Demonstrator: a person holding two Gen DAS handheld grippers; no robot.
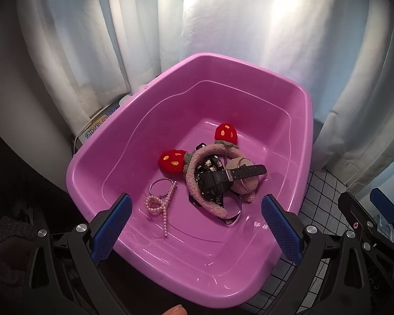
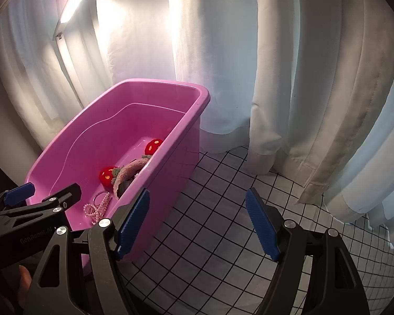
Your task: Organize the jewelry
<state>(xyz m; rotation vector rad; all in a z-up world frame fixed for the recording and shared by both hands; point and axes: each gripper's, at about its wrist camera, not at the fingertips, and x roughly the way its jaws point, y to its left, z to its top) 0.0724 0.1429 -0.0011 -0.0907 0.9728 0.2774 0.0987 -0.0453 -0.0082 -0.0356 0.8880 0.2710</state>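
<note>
Left tongs wide over pink tub's near rim, perhaps clear.

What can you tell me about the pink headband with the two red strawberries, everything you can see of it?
The headband is a curved band of fuzzy pink fabric, plush as it looks, with two red strawberry ornaments that carry yellow-orange spots and greenish leaves. It lies on the floor of the pink tub, arched over a black wristwatch and a dark printed strap, touching both. A pearl hair clip lies apart beside it. Nothing holds it.
</note>
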